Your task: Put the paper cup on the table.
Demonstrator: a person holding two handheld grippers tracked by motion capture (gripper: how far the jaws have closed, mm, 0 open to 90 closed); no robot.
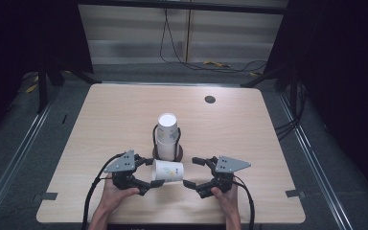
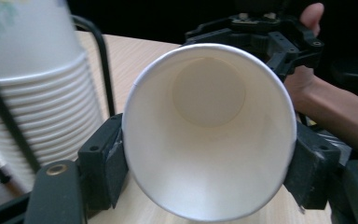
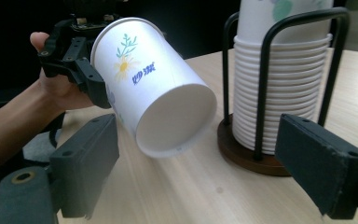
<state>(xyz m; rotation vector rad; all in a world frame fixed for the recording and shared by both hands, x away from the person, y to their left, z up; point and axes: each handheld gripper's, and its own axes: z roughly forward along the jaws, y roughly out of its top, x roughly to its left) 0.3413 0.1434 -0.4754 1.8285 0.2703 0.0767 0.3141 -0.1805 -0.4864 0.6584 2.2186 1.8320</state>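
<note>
Tongs, left gripper [image 1: 149, 173]: held in the person's left hand [image 1: 116, 190], jaws closed on a single paper cup [image 1: 168, 170] near its rim. In the left gripper view the two black pads [image 2: 103, 169] press the cup's [image 2: 209, 128] opposite sides, open mouth facing the camera, white interior and round base visible. Cup lies roughly sideways, lifted off the table, base pointing toward the other tongs. Seen from the right gripper view, the cup [image 3: 154, 86] carries a printed flower, green sprig and blue lettering; its recessed bottom faces that camera, tilted slightly downward.

Tongs, right gripper [image 1: 195, 172]: held in the person's right hand [image 1: 224, 195], jaws spread wide, nothing between them. In its own view the two pads [image 3: 89, 164] stand well apart on either side of the frame, with the cup's base ahead of them and apart from them.

Cup stack [image 1: 167, 136]: just beyond both tongs, slightly toward the left gripper's far side; many nested paper cups standing upright, rims layered. Seated in a black wire holder [image 3: 265, 84] on a round dark wooden base [image 3: 247, 154]. The held cup is near the stack but separate from it.

Table [image 1: 100, 124]: light wood top under everything; small dark round grommet [image 1: 210, 99] well beyond the right gripper. Cables [image 1: 196, 62] lie on the floor past the far edge.
</note>
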